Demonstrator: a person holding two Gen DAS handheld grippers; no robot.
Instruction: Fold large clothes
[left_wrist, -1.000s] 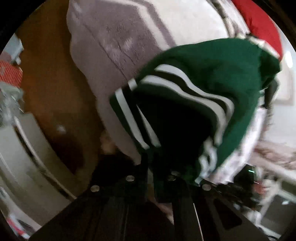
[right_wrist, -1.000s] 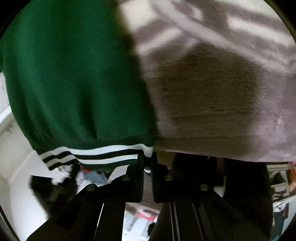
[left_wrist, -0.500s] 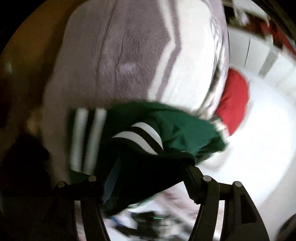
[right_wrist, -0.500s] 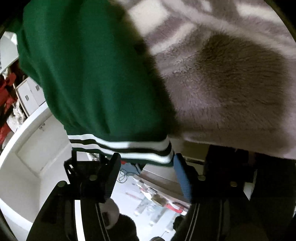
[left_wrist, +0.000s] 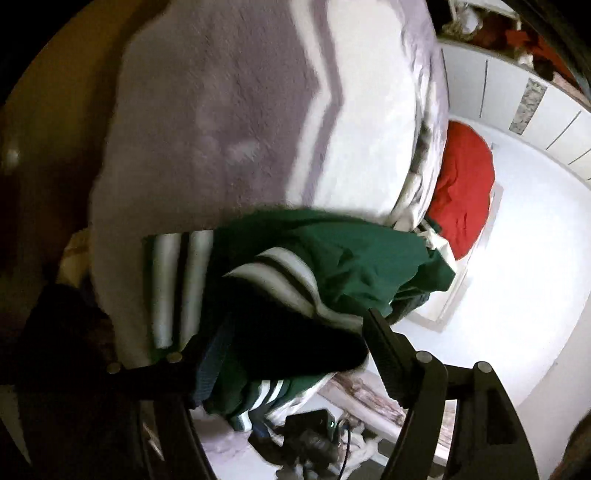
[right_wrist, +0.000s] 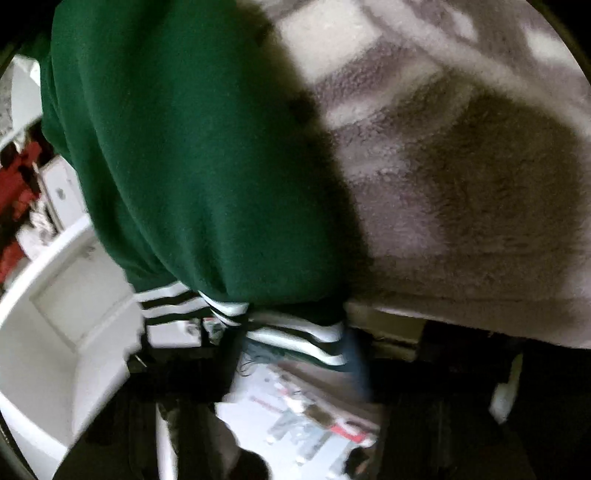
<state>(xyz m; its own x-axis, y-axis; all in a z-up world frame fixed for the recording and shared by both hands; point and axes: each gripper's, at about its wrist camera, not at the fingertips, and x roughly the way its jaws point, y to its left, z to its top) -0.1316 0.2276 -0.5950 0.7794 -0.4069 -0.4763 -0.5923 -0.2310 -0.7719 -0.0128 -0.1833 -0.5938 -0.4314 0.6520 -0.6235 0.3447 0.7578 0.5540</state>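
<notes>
Between left tongs (left_wrist: 280, 350) lies green garment (left_wrist: 351, 258).

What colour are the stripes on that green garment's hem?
White and black bands on the green garment; clearest in the right wrist view, along its hem.

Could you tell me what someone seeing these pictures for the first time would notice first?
The dark green garment with white and black striped trim stands out, lying at the edge of the fluffy grey and white blanket. Beyond the blanket's far edge, a bright red cloth catches the eye against the white surroundings.
</notes>
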